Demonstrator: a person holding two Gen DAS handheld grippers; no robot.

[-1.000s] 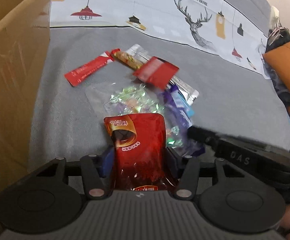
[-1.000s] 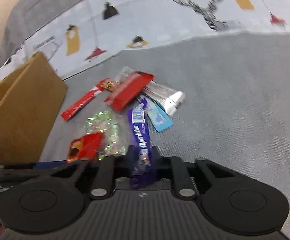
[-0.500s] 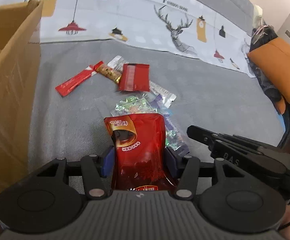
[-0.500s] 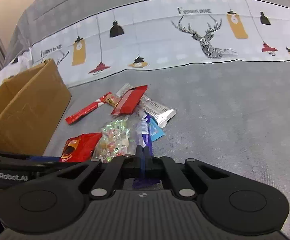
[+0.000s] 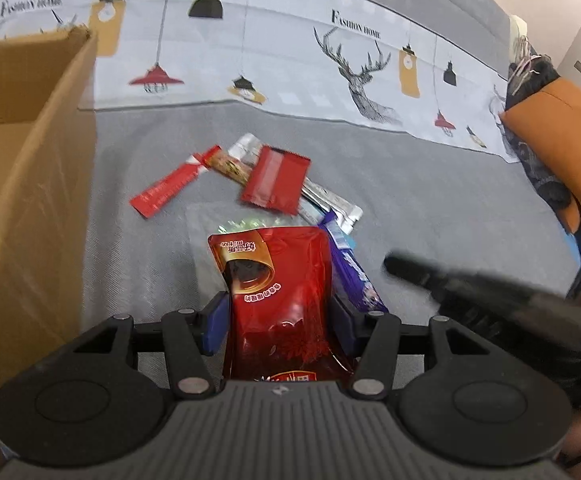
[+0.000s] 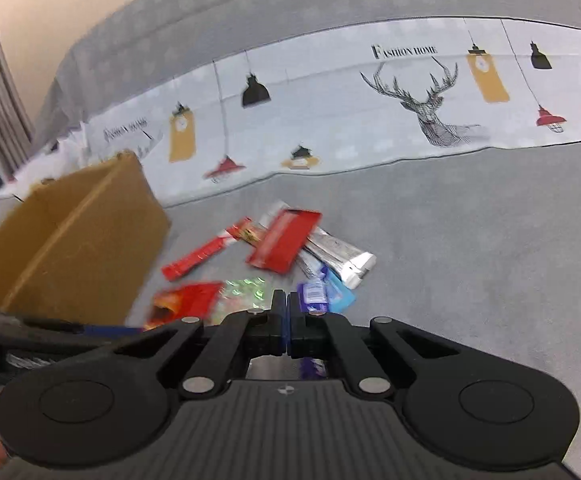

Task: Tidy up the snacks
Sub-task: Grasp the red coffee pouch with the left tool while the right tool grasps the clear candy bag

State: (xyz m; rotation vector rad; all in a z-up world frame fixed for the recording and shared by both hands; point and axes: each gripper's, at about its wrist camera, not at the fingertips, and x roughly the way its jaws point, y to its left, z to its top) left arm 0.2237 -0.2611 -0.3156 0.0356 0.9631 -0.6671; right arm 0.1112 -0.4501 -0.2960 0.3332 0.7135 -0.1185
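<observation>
Red pouch held upright between the blue pads of the left gripper, raised over the grey cover, near side of the snack pile. Carrying step, apparently — next, swing left and far, over the rim of the cardboard box, then release inside. Right gripper pressed fully together; purple wrapper just beyond — gripped or not, cannot tell.

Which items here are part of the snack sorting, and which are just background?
Job: glossy red snack pouch in the left tongs; brown cardboard box; flat red wrapper; long red stick sachet.
Background: orange cushion; deer-print fabric.
</observation>
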